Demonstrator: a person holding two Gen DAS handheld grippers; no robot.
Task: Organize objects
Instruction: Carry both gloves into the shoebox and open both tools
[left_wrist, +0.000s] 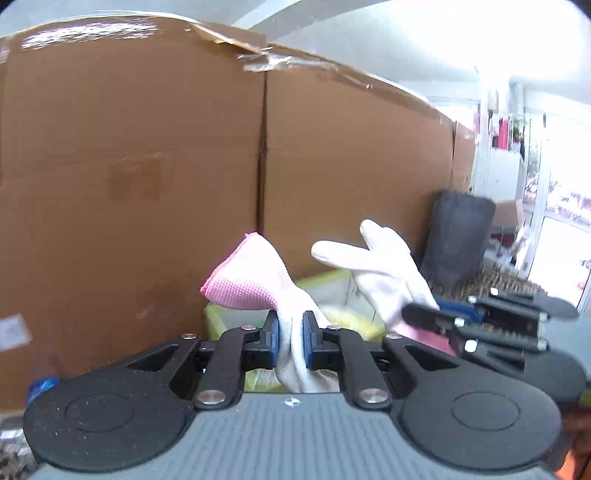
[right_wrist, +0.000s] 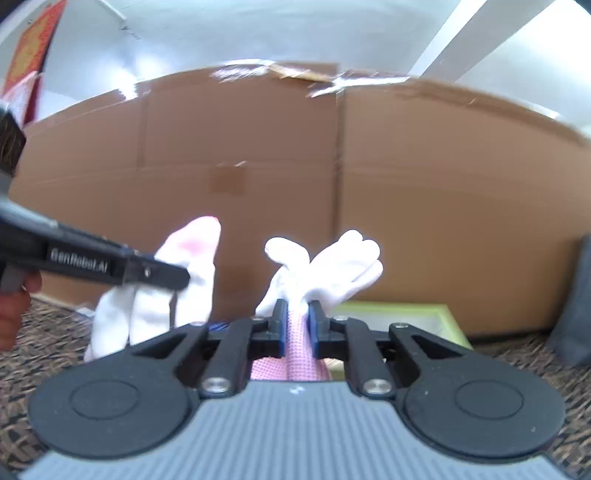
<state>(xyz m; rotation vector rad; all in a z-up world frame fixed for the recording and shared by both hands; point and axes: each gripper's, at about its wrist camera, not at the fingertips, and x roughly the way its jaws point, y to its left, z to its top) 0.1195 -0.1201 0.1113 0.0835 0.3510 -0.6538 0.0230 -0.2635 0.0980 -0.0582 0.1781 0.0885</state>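
Up off the patterned carpet (right_wrist: 40, 332), w/ a wall of smooth brown cardboard boxes (left_wrist: 147, 155) behind, I've got both grips pinched tight. My left hand-held gripper (left_wrist: 291, 338) clamps a knit glove (left_wrist: 258, 280), white body, pink waffle-weave cuff flopped up. My right hand-held gripper (right_wrist: 295, 328) squeezes the pink cuff of the second glove (right_wrist: 325, 266), limp white fingers splayed above. Yellow-green tray (right_wrist: 406, 314) sits below.
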